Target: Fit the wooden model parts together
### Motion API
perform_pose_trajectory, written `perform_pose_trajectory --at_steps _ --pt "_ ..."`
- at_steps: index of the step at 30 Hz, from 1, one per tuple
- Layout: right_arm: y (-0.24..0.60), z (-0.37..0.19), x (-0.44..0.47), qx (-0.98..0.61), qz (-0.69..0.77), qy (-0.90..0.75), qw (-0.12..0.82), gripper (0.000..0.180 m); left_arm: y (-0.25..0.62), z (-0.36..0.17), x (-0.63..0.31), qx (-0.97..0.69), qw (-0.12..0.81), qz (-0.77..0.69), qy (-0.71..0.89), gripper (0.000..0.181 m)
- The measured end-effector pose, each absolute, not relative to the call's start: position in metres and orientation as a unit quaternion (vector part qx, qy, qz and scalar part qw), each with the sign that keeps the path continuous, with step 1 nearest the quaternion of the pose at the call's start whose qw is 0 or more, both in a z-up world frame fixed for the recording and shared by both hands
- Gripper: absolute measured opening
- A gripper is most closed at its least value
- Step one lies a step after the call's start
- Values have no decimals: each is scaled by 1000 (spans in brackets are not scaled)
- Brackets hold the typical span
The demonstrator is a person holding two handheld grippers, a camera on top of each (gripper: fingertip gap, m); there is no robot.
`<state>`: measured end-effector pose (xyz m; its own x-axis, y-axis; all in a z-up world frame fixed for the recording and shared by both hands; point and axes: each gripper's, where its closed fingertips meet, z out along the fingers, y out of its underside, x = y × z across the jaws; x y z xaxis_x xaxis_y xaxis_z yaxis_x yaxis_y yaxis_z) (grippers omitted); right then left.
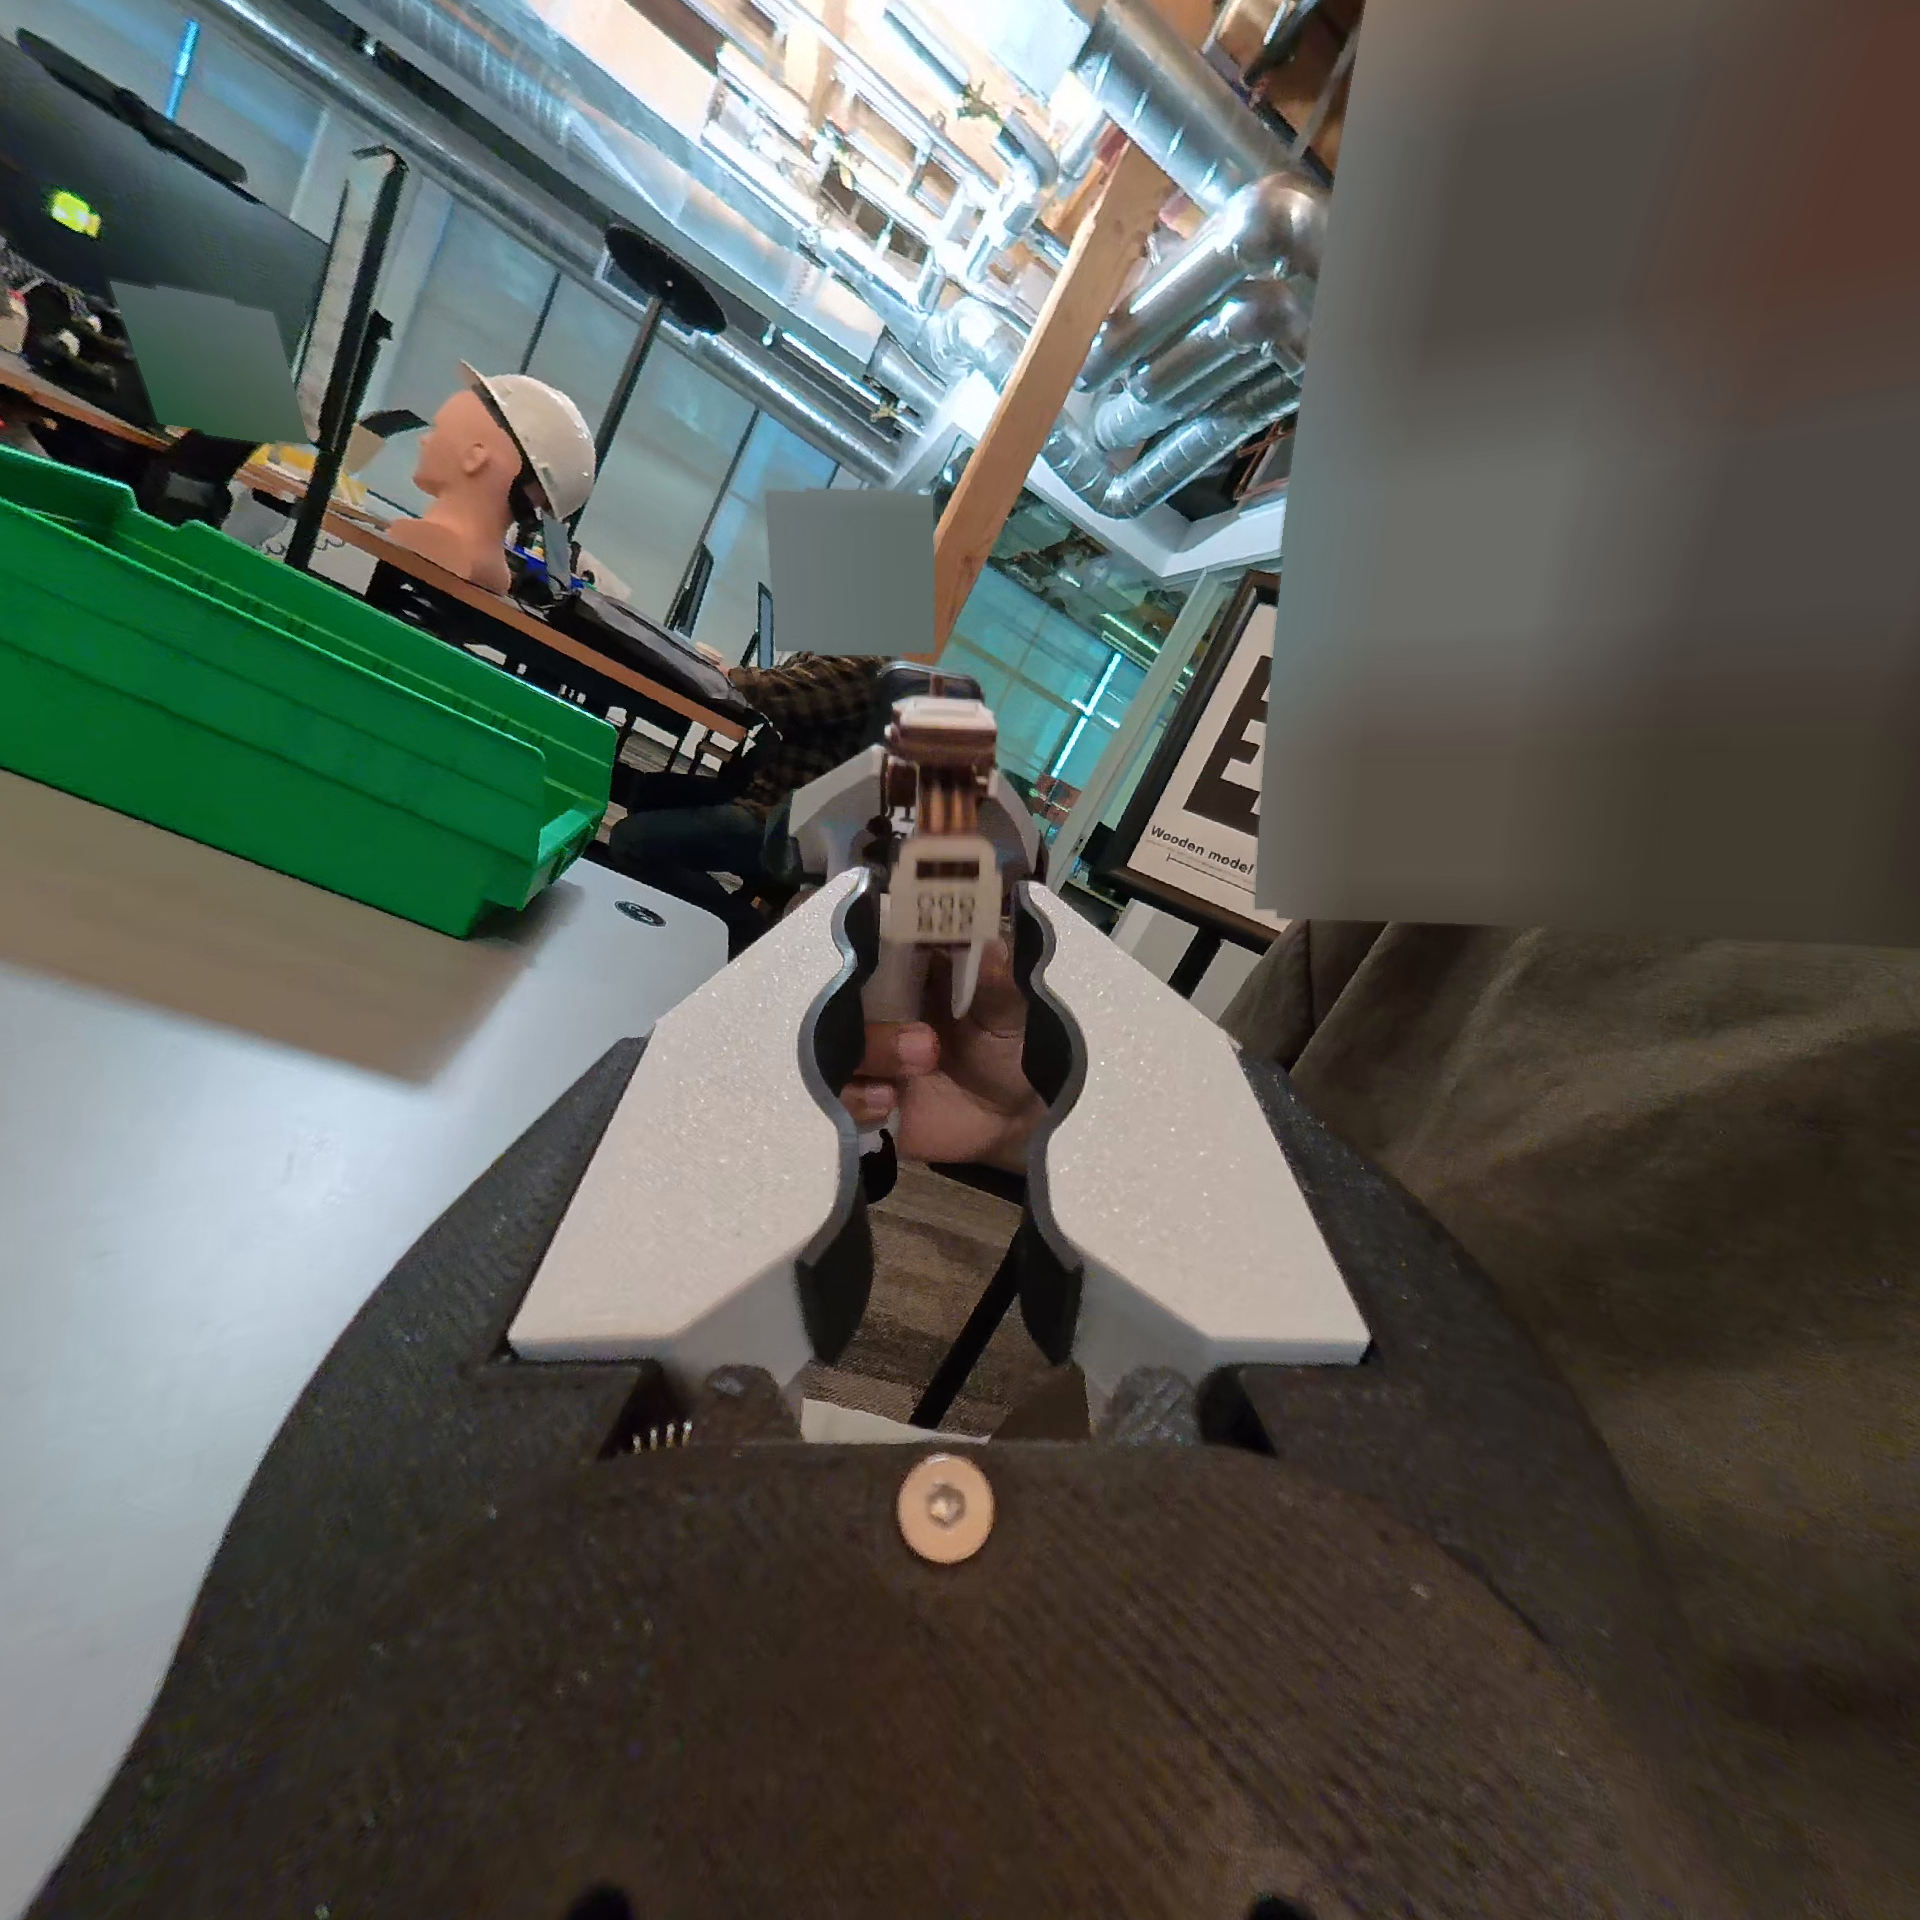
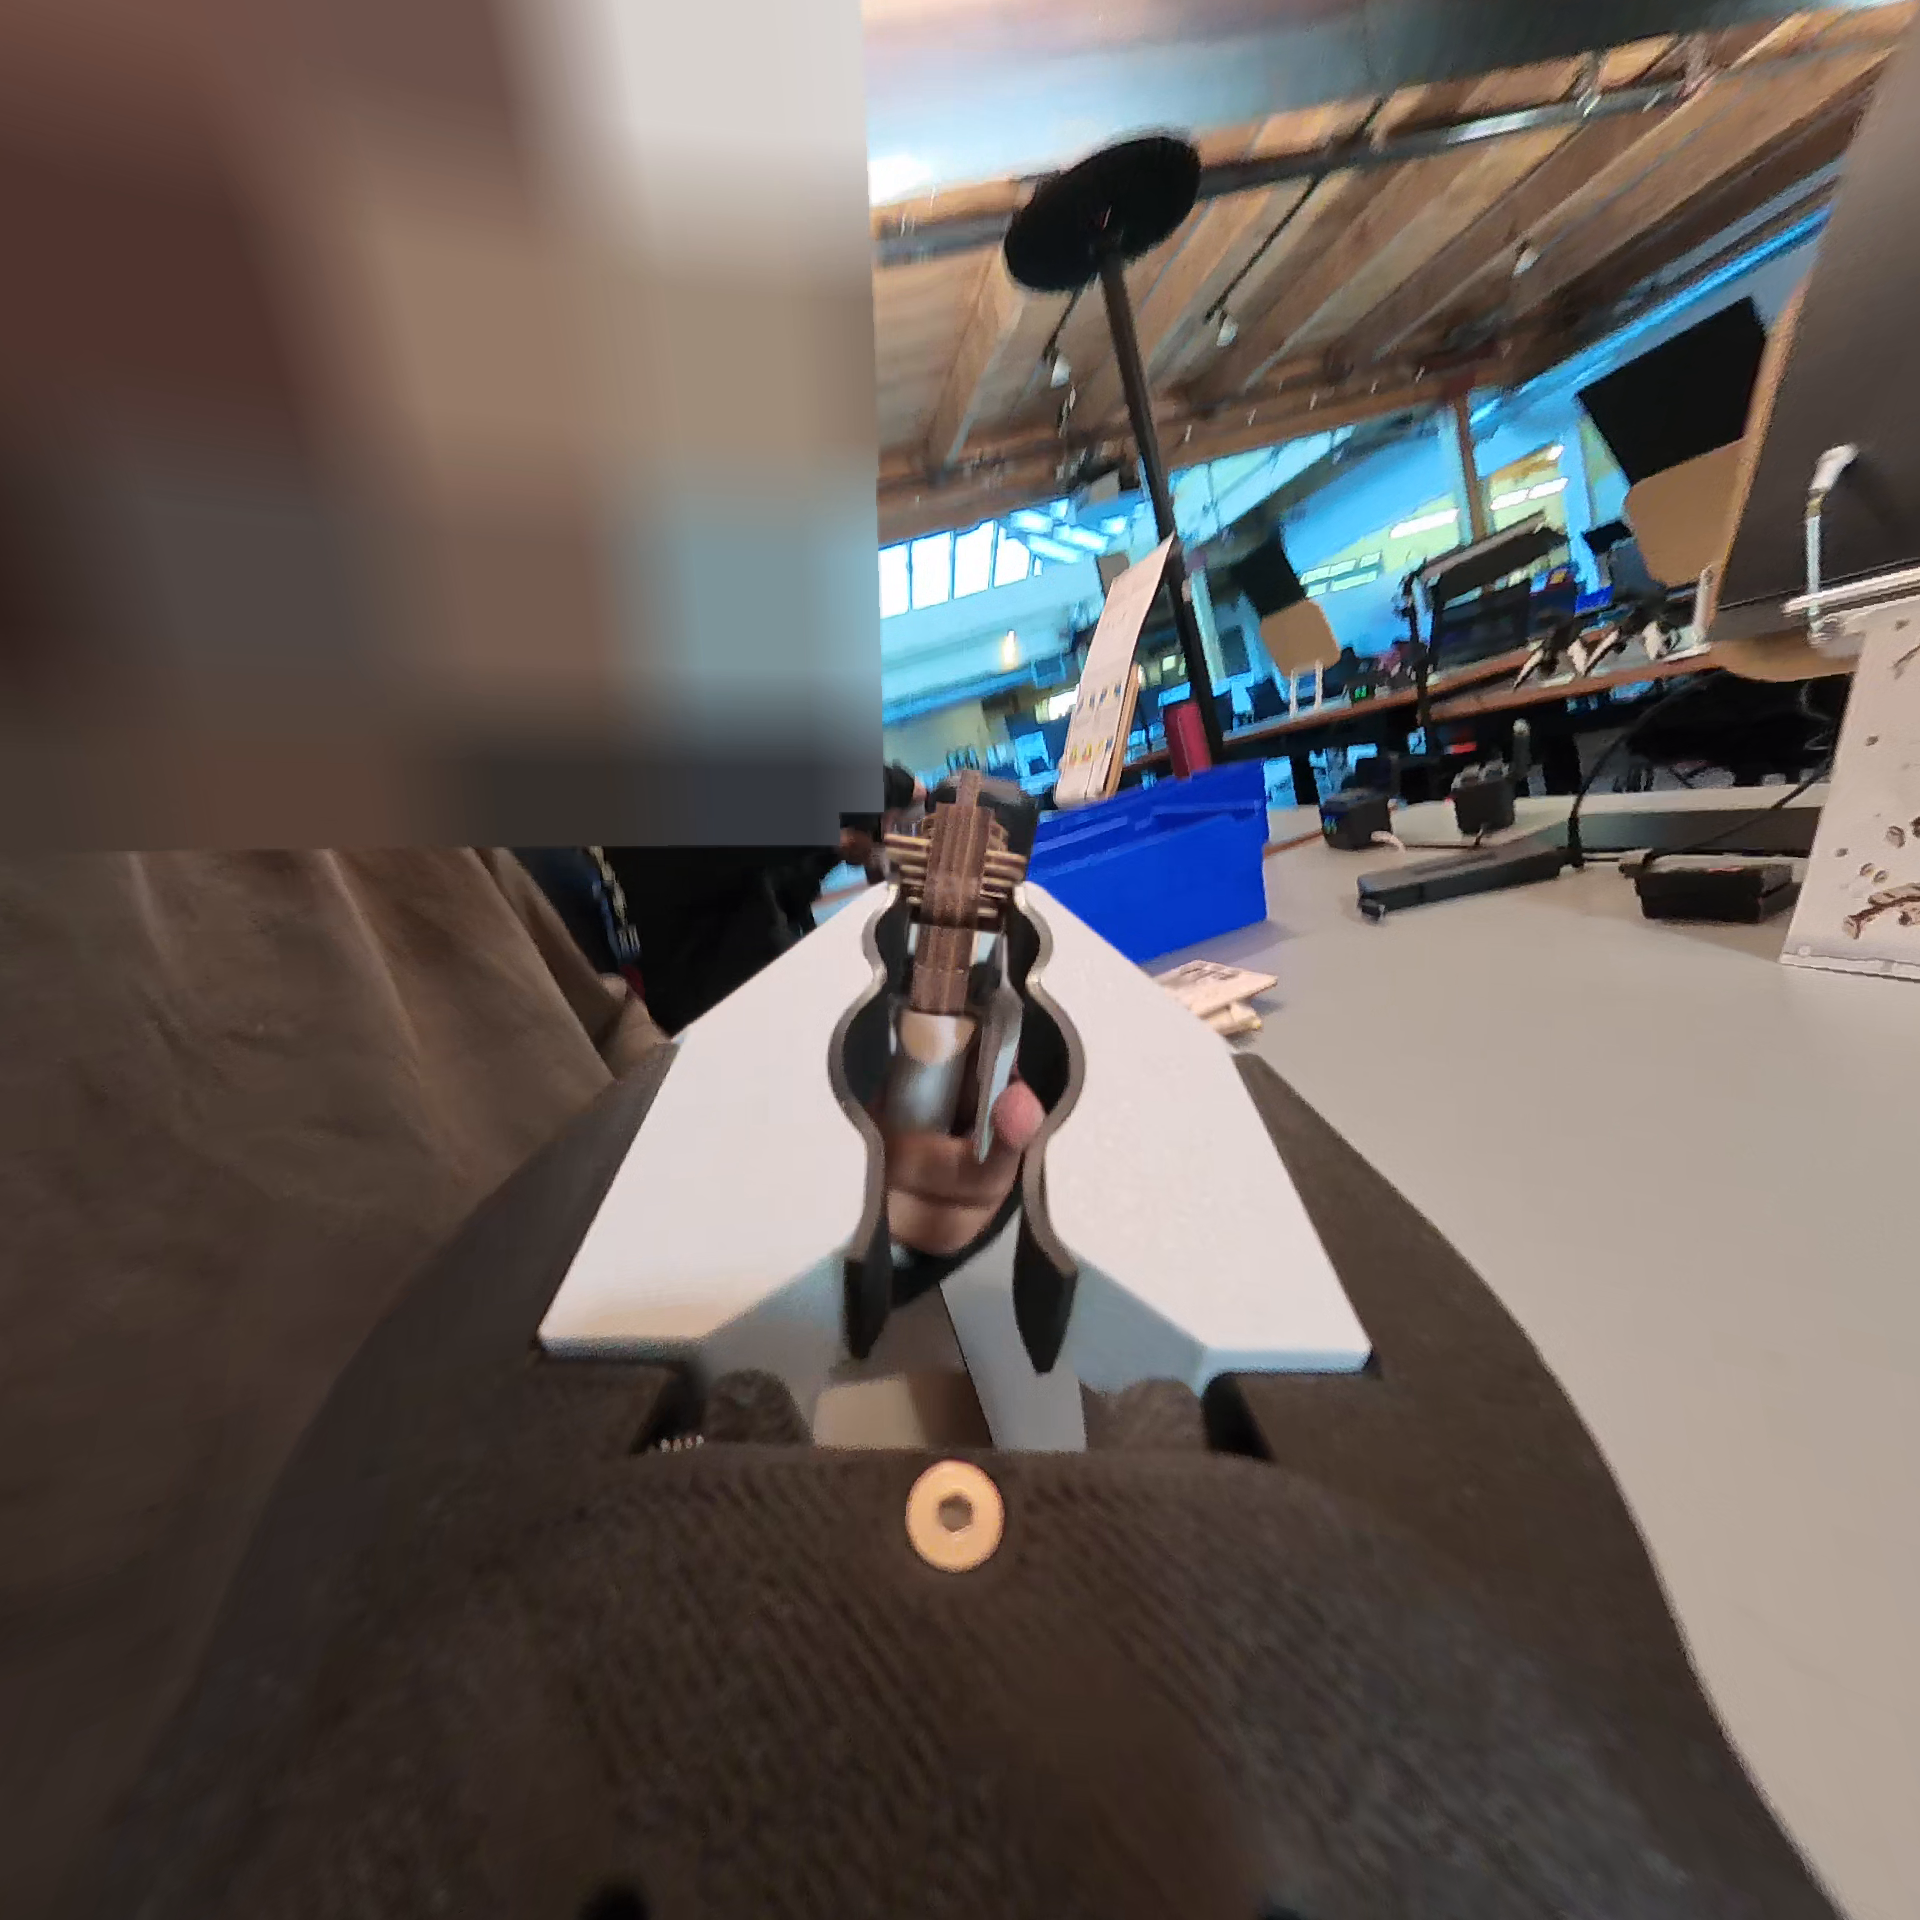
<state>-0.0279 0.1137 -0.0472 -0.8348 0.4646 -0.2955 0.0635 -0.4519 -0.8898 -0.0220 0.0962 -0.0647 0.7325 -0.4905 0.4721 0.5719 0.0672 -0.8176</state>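
The left tool (image 1: 940, 914) and right tool (image 2: 951, 914) faced each other above the grey tabletop (image 2: 1507, 1091), both clamped on the brown slatted wooden model (image 2: 956, 873), held between their tips, a green plastic bin (image 1: 291, 727) nearby.

workshop/lab | exposed ducts (image 1: 1195, 343), timber ceiling (image 2: 1351, 270) | benches with gear (image 2: 1507, 675) | green bin (image 1: 260, 717), blue bin (image 2: 1153, 862)
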Motion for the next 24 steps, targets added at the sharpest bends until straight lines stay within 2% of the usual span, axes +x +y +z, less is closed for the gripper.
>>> perform_pose_trajectory --at_steps 8,12,24 --pt "139 -56 -55 -390 869 -306 0 18 110 -75 -35 -569 714 -389 -124 22" --pt "136 -63 -59 -405 858 -315 7 18 108 -75 -48 -547 717 -401 -162 22" --pt "109 -60 -53 -356 848 -387 63 18 104 -68 -40 -537 723 -412 -139 21"
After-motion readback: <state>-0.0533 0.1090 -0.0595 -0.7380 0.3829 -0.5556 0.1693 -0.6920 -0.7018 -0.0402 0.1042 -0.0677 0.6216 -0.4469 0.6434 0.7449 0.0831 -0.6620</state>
